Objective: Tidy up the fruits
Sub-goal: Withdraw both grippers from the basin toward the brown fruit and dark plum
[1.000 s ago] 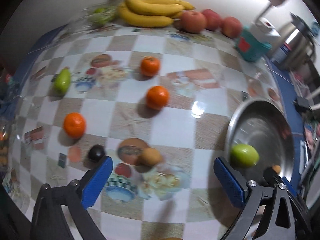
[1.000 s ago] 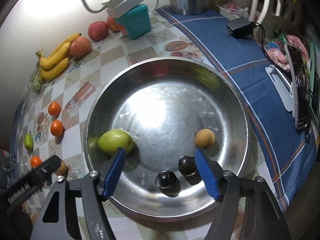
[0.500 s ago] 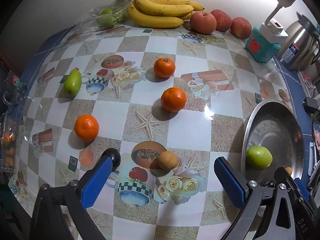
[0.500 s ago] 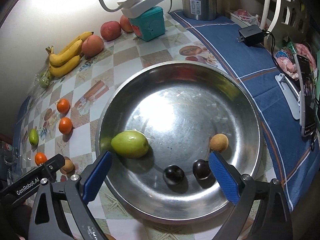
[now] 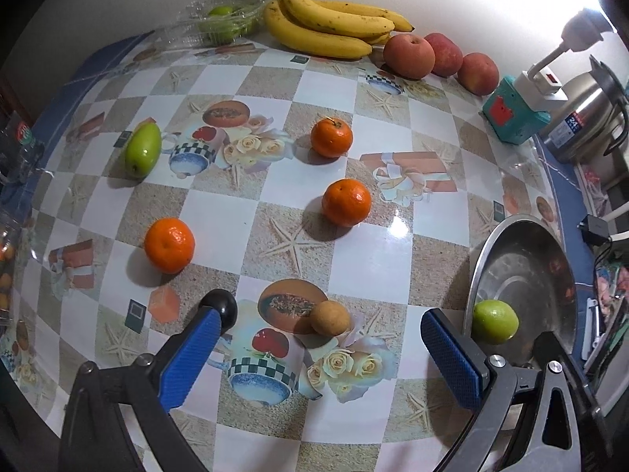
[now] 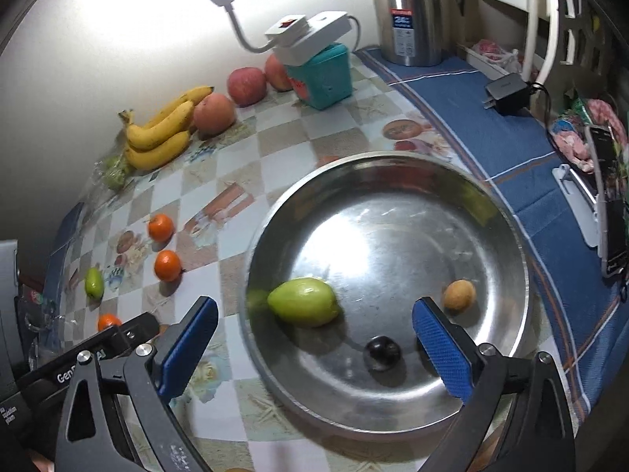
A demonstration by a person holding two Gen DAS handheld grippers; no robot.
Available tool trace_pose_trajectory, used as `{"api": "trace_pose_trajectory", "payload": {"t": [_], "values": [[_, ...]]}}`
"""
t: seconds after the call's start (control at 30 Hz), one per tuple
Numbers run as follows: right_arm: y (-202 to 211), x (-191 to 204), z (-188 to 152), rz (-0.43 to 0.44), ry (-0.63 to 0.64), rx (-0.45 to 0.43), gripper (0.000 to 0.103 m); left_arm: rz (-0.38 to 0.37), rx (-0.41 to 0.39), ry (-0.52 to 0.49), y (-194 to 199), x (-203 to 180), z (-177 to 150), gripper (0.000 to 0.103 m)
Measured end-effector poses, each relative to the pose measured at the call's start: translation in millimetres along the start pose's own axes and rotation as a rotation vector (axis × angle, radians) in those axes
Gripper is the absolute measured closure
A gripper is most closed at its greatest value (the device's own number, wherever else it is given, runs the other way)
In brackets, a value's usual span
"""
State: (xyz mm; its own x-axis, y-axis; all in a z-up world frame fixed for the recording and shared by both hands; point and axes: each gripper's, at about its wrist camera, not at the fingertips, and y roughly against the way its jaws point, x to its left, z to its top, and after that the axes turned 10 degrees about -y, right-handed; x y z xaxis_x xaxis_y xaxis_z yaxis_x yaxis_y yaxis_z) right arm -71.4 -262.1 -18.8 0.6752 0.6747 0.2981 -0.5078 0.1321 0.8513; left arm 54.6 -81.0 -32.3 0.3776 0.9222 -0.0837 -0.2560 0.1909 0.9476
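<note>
A steel bowl [image 6: 393,159] holds a green fruit [image 6: 302,302], a dark plum [image 6: 382,352] and a small brown fruit [image 6: 458,294]. My right gripper [image 6: 314,350] hangs open above the bowl's near side, nothing between its pads. My left gripper [image 5: 322,354] is open low over the tablecloth. A small brown fruit [image 5: 330,316] lies between its fingers, untouched. A dark plum [image 5: 220,303] sits at its left fingertip. Three oranges [image 5: 346,202] and a green fruit [image 5: 142,149] lie farther out. The bowl [image 5: 483,244] is at the right.
Bananas [image 5: 330,25], apples [image 5: 409,56] and a clear bag of green fruit [image 5: 218,23] line the back wall. A teal box [image 6: 322,74] carrying a power strip, a steel kettle [image 6: 412,15], a charger [image 6: 507,92] and a phone [image 6: 611,212] stand around the bowl.
My right gripper's jaws have spread wide and it has drawn back to the left, so the bowl sits farther right in its view. The left gripper has barely shifted.
</note>
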Motion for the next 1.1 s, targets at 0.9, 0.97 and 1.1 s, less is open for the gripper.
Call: {"api": "trace_pose_trajectory", "payload": {"t": [0.9,0.97,1.1], "values": [[-12.0,92.0,-11.0,-0.026,0.130,-0.024,0.004,0.135,-0.136,0.196,34.3,102.5,7.8,0.000],[-16.6,105.2,-14.5,-0.026,0.161,-0.012,0.004,0.133,-0.141,0.226,36.7,113.9,7.5,0.000],[-27.9,128.2,-21.4,-0.010,0.205,0.022,0.004,0.125,-0.139,0.262,36.4,130.1,7.5,0.000]]}}
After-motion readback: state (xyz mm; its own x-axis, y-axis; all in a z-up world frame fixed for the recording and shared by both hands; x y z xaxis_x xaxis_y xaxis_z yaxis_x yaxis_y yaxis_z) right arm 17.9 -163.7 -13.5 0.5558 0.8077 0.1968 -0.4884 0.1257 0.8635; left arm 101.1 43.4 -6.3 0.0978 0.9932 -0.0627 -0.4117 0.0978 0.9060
